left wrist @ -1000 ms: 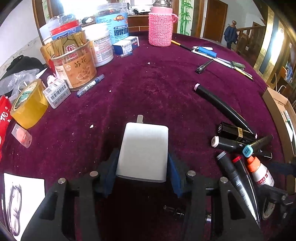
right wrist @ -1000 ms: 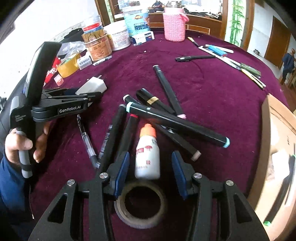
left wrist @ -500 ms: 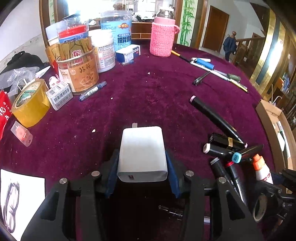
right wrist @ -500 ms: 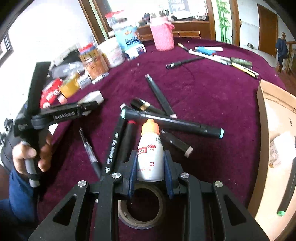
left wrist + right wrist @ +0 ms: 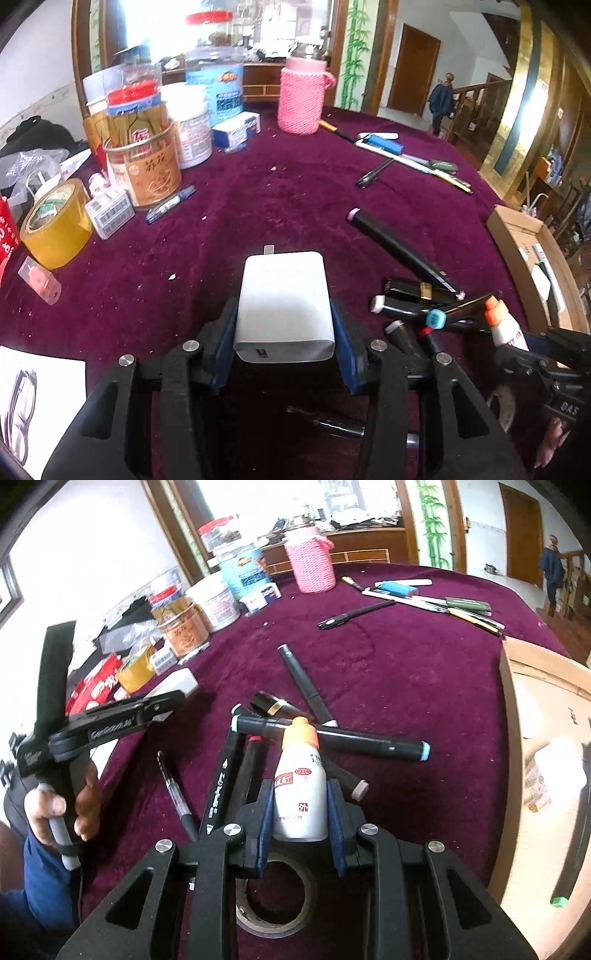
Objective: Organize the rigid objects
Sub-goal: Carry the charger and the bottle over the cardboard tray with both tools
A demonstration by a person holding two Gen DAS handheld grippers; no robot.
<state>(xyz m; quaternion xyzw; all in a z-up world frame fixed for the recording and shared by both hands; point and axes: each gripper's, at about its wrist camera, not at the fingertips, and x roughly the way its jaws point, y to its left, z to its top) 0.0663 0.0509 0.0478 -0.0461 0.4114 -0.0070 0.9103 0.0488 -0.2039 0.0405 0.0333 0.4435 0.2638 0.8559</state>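
My left gripper is shut on a white charger block, held just above the purple cloth, prong end pointing away. In the right wrist view that charger shows at the tip of the left gripper, gripped by a person's hand. A small white bottle with an orange cap is clamped between the blue pads of my right gripper, lifted over a heap of black markers. The bottle also appears at the right in the left wrist view.
A cardboard box lies at the right table edge. Jars and tins, a yellow tape roll, and a pink knitted cup crowd the far left. A dark tape ring lies under my right gripper. Pens lie far back.
My right gripper closed on the white bottle and raised it off the cloth. The left gripper rose a little with the charger.
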